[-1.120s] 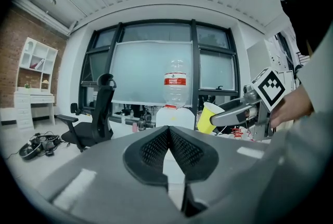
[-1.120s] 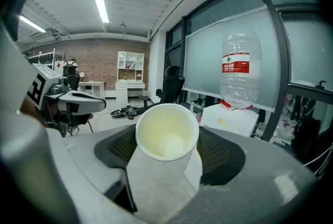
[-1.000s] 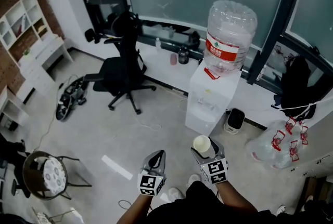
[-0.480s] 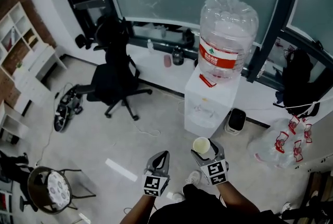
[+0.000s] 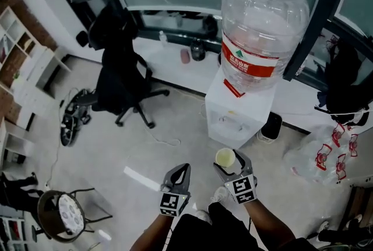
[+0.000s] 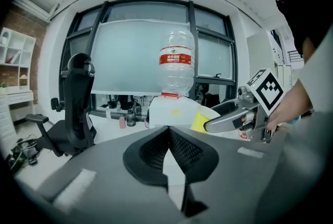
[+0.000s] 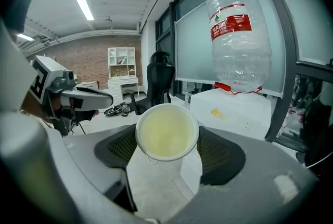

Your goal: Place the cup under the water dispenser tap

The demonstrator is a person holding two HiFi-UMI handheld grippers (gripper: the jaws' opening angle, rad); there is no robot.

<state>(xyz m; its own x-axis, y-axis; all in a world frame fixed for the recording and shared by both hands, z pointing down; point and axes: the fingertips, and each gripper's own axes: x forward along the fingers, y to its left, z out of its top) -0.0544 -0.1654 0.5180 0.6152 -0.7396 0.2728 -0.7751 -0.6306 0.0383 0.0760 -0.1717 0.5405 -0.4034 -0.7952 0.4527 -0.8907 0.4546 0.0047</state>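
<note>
A pale yellow paper cup [image 7: 166, 132] sits upright between the jaws of my right gripper [image 5: 227, 162], which is shut on it; the cup [image 5: 225, 158] also shows from the head view and as a yellow edge [image 6: 200, 122] in the left gripper view. My left gripper [image 5: 182, 169] is shut and empty, its jaw tips meeting [image 6: 169, 128]. The white water dispenser [image 5: 236, 111] with a large clear bottle [image 5: 262, 28] stands just ahead of both grippers. Its taps [image 5: 231, 122] are small on the front face. The dispenser [image 7: 234, 111] lies ahead and right in the right gripper view.
A black office chair [image 5: 121, 78] stands to the left. A small dark bin [image 5: 270, 126] sits beside the dispenser, with a plastic bag [image 5: 323, 156] of red-printed items at the right. A round stool [image 5: 63, 214] is at lower left. White shelves [image 5: 26, 63] line the left wall.
Both grippers and the cup have moved toward the dispenser, which now looks larger and closer. The cup stays held in the right gripper.
</note>
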